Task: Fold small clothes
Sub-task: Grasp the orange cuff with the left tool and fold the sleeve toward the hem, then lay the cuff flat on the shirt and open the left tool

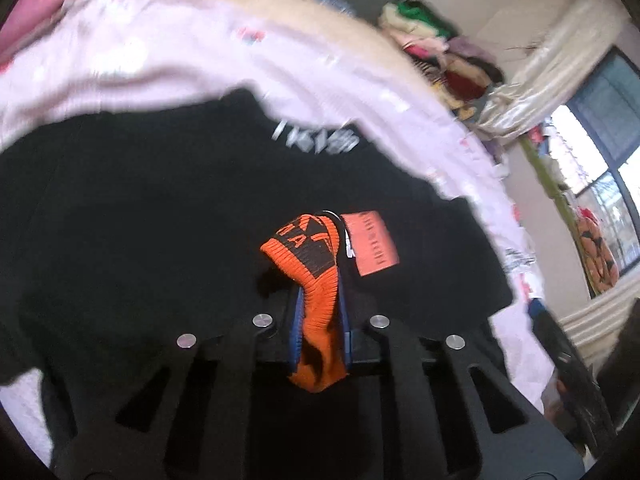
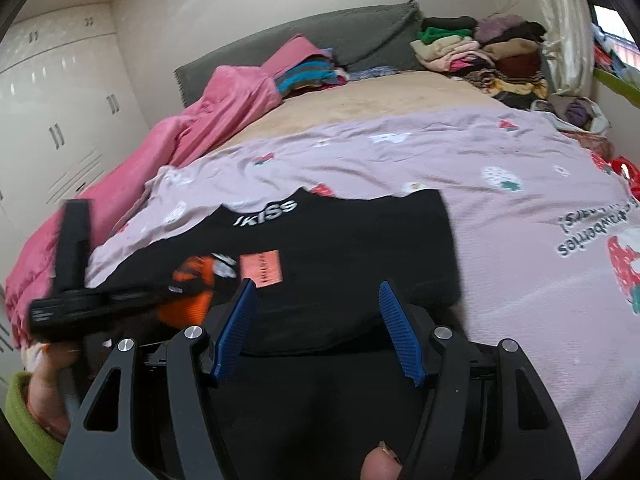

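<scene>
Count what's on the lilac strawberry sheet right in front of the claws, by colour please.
Black: 1, the black top printed KISS, lying flat.
Orange and black: 1, the orange knit band, pinched in the left claw.
Salmon: 1, the hang tag on the top.
Total: 3. The right claw holds nothing.

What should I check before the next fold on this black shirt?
1. Left gripper clamped on the orange collar: ok.
2. Right gripper free, jaws apart, nothing held: ok.
3. Black shirt lying on the pink sheet: ok.
4. Orange tag clear of the right jaws: ok.
5. Shirt flat and smooth: cannot tell, the near edge is hidden.
</scene>
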A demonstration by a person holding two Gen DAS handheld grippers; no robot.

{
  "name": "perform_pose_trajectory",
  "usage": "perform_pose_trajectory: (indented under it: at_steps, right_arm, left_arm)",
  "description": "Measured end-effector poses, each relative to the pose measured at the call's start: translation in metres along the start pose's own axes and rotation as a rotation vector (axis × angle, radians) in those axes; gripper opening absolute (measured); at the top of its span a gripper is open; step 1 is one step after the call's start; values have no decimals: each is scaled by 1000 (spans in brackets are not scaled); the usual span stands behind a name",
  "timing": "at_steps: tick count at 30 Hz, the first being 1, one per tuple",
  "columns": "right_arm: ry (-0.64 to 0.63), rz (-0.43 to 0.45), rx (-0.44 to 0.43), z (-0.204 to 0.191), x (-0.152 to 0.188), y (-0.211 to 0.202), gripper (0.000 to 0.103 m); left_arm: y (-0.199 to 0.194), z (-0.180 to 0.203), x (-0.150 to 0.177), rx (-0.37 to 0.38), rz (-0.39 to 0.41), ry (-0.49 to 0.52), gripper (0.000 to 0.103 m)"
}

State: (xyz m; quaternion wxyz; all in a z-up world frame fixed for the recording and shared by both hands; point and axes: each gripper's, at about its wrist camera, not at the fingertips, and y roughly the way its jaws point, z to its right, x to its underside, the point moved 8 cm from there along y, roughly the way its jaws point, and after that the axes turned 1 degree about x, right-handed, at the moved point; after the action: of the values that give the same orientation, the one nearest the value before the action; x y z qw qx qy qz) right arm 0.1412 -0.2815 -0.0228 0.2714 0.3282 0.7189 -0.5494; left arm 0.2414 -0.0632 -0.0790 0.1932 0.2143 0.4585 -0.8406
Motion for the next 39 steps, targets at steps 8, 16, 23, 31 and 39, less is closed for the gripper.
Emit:
perform_pose_trajectory:
  at_steps: [8, 16, 23, 31, 39]
  right_arm:
    - [8, 15, 45, 15, -3, 0, 62]
    - [-59, -33, 106, 9, -3, 28, 62]
    - [-130, -83, 116, -6, -3, 58, 62]
    - [-187, -156, 123, -15, 2, 87, 62]
    - [-132, -274, 181, 14, 26, 114, 63]
  left_arm:
    - [-77, 10, -29, -26, 186, 71, 6]
    - [-54, -41, -16, -169, 91, -12, 8]
    - [-68, -53, -19, -292, 141, 17, 9]
    - [-38, -60, -2, -351, 40, 68, 18]
    - [-29, -84, 16, -385, -29, 19, 32]
